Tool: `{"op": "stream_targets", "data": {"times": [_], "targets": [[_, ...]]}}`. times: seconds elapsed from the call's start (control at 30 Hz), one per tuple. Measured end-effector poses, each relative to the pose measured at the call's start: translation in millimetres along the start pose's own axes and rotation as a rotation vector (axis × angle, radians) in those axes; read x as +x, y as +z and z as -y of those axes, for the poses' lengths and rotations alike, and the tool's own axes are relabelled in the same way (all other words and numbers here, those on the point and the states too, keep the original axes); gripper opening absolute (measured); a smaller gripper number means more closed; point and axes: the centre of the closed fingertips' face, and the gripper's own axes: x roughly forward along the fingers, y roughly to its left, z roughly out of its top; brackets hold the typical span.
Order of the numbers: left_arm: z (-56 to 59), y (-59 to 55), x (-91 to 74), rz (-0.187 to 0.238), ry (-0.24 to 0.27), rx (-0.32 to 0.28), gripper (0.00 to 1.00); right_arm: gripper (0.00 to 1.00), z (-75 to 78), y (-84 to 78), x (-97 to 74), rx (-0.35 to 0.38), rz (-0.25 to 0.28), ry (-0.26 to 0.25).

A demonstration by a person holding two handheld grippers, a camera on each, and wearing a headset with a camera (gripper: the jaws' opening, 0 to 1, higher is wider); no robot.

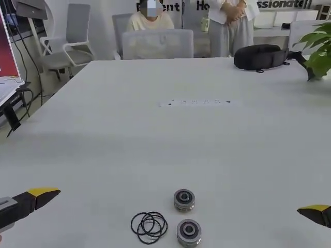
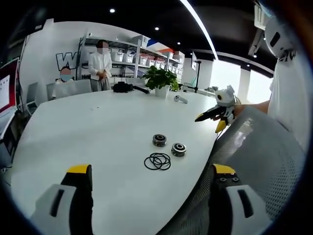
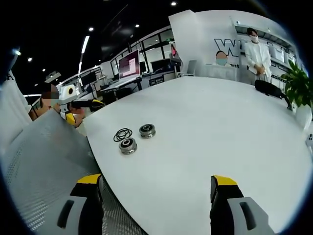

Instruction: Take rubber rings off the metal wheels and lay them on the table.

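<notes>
Two metal wheels (image 1: 184, 199) (image 1: 189, 232) lie flat near the front edge of the white table (image 1: 165, 139). Left of them lies a small pile of loose black rubber rings (image 1: 149, 226). My left gripper (image 1: 44, 195) hovers at the lower left, off to the side of the rings. Low on the right is my right gripper (image 1: 313, 211). In the left gripper view, my left gripper (image 2: 151, 170) is open and holds nothing, with the rings (image 2: 157, 161) and wheels (image 2: 159, 140) (image 2: 179, 149) ahead. The right gripper (image 3: 156, 179) is open too, well short of the wheels (image 3: 147, 130) (image 3: 128, 145).
A black bag (image 1: 260, 56) and a potted plant (image 1: 318, 49) stand at the table's far right. Grey chairs (image 1: 158, 44) and two people are behind the far edge. A flush socket strip (image 1: 199, 102) sits mid-table. A mesh chair back (image 2: 254, 147) is close to my grippers.
</notes>
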Motion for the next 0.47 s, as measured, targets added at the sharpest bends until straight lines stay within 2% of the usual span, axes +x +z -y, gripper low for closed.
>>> {"op": "stream_targets", "data": {"times": [0.37, 0.47], "targets": [[0.6, 0.0, 1.2, -0.002, -0.005, -0.004, 0.99, 0.9, 1.4, -2.1, -0.9, 0.016, -0.004, -0.011], [0.0, 0.3, 0.5, 0.0, 0.0, -0.007, 0.98, 0.87, 5.9, 4.4, -4.7, 0.006, 0.013, -0.025]]}}
